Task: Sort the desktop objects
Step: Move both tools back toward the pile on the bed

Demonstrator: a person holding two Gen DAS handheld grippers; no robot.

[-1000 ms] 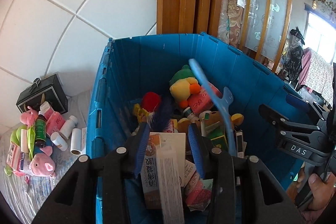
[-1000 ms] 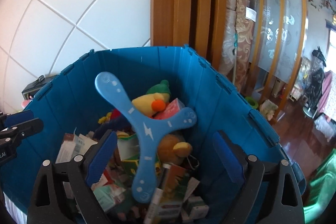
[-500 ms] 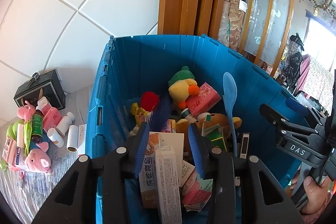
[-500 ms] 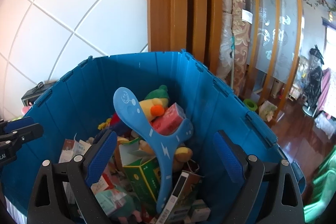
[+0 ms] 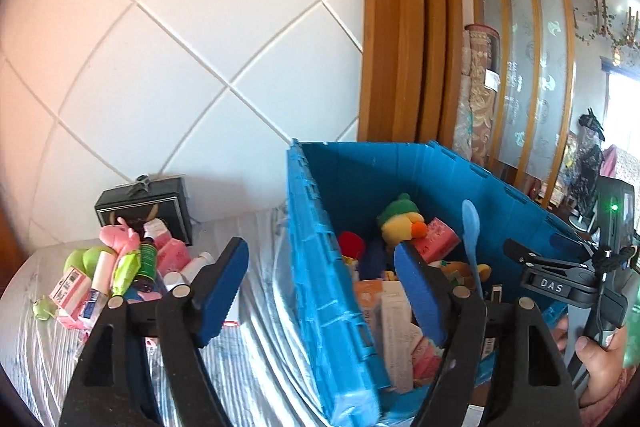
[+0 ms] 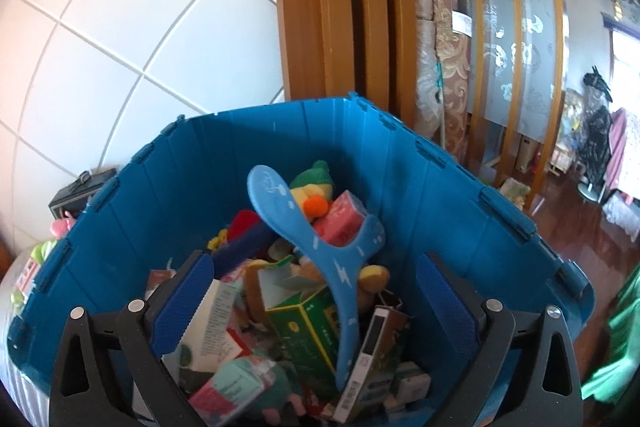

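White tiled wall backs a blue crate (image 6: 400,163) heaped with toys, boxes and a boomerang (image 6: 320,247); both jaws released.

Left wrist cam sat close, straddling the blue crate's (image 5: 320,267) left wall. Right cam looked down into the crate (image 6: 440,187). Both shared its contents.

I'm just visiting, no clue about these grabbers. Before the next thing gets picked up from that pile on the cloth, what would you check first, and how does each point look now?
1. Left gripper open and empty: ok.
2. Right gripper open and empty: ok.
3. Left gripper lined up on the pile: not ok, it straddles the blue crate wall.
4. Crate has room: cannot tell, it looks heaped.
5. Blue boomerang settled: not ok, it stands on end.
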